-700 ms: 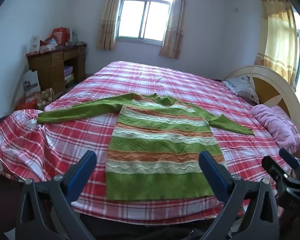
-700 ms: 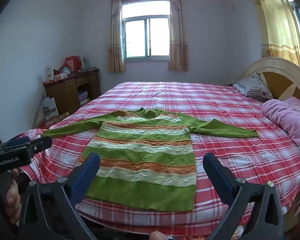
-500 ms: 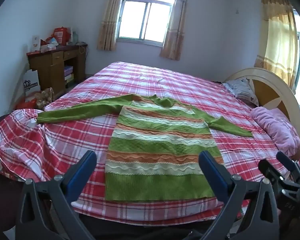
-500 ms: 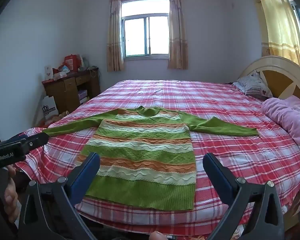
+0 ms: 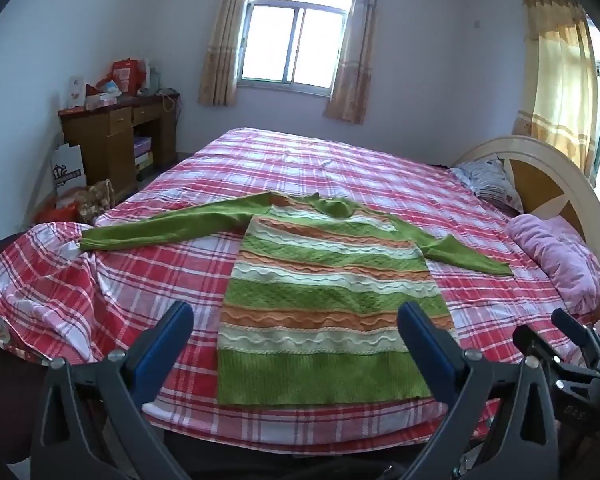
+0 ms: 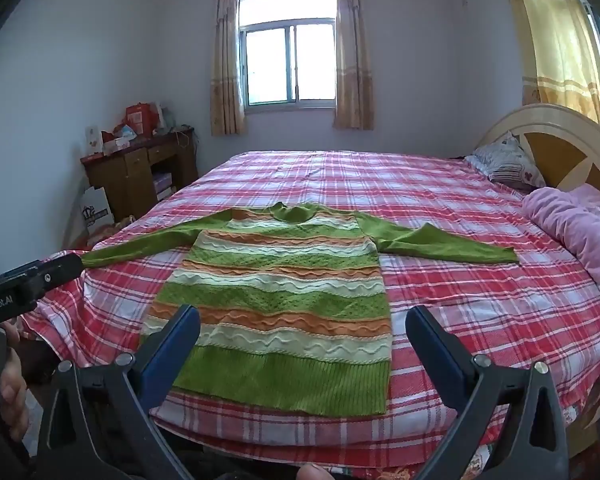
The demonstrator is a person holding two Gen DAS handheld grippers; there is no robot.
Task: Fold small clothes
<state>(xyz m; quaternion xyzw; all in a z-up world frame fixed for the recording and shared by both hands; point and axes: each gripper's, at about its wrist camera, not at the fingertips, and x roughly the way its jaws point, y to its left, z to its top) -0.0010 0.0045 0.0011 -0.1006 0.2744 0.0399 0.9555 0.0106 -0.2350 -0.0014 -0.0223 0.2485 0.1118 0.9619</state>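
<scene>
A green sweater with orange and white wavy stripes (image 5: 324, 300) lies flat on the red plaid bed (image 5: 140, 280), hem toward me, both sleeves spread out sideways. It also shows in the right wrist view (image 6: 284, 292). My left gripper (image 5: 294, 320) is open and empty, held above the near edge of the bed in front of the hem. My right gripper (image 6: 302, 322) is open and empty, also just short of the hem. The right gripper shows at the right edge of the left wrist view (image 5: 556, 344).
A pink blanket (image 6: 580, 232) and a pillow (image 6: 508, 164) lie by the round headboard (image 6: 560, 140) on the right. A wooden desk (image 6: 140, 172) with boxes stands at the far left wall. A window (image 6: 288, 64) is behind the bed.
Both gripper views have drifted slightly; the sweater sits a touch lower and closer in view. Both grippers stay open and the sweater has not moved.
</scene>
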